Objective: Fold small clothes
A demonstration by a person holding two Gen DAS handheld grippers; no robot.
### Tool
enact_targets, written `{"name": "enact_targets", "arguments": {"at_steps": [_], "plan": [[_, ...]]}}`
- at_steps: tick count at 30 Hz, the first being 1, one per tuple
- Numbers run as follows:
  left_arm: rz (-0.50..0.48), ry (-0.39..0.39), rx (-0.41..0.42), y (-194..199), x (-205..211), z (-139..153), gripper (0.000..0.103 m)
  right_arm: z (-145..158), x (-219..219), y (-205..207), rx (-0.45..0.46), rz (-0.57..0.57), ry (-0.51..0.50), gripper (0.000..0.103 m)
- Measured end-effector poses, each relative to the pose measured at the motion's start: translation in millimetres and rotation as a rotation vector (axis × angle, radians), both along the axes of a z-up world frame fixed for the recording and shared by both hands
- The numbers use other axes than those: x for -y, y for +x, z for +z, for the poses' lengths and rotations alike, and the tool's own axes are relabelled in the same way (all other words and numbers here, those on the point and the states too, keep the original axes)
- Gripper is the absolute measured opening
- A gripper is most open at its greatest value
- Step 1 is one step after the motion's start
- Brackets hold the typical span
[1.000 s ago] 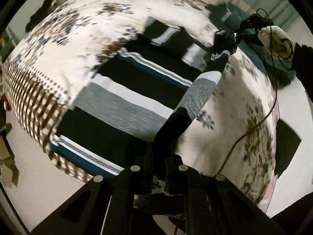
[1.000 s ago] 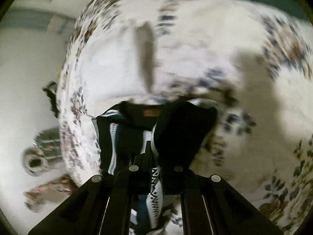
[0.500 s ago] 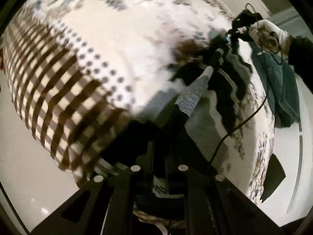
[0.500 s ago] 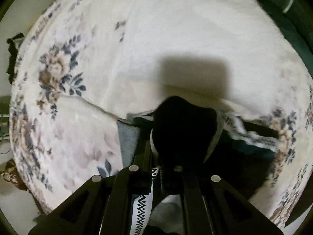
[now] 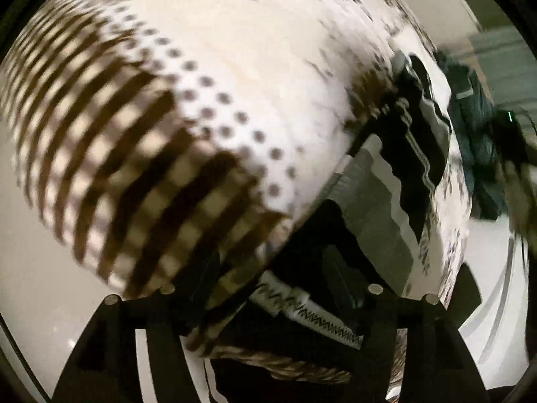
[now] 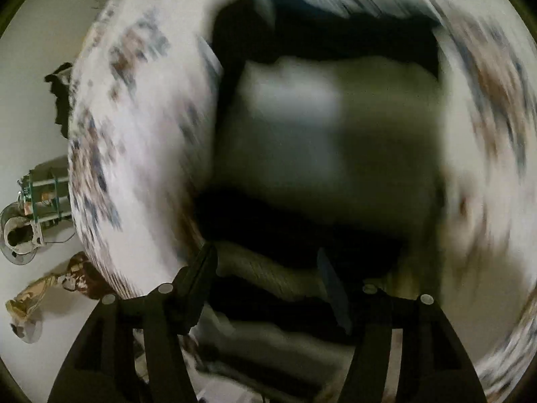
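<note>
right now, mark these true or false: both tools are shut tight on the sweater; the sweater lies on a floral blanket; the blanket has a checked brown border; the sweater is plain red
1. Both tools are shut tight on the sweater. False: the left tool and right tool have just been opening, fingers spread, with the striped sweater below them.
2. The sweater lies on a floral blanket. True.
3. The blanket has a checked brown border. True.
4. The sweater is plain red. False: it is black, grey and white.
</note>
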State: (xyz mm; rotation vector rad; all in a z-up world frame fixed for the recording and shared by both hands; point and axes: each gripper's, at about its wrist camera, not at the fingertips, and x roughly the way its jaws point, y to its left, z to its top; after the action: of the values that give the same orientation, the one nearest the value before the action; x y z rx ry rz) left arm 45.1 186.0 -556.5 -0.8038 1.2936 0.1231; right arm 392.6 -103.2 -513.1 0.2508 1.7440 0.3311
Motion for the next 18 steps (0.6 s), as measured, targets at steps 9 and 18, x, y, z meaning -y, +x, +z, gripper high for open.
{"name": "enact_targets", "arguments": {"at_steps": [9,18], "plan": [[-0.116,0.044,-0.054,11,29,-33,0.059,-119,74,-243,-0.374,-0.196,0.123,0.064],[-0.164,0.096,-0.008,-2,41,-12,0.007,-127,70,-314,-0.279,-0.261,0.257,0.011]]}}
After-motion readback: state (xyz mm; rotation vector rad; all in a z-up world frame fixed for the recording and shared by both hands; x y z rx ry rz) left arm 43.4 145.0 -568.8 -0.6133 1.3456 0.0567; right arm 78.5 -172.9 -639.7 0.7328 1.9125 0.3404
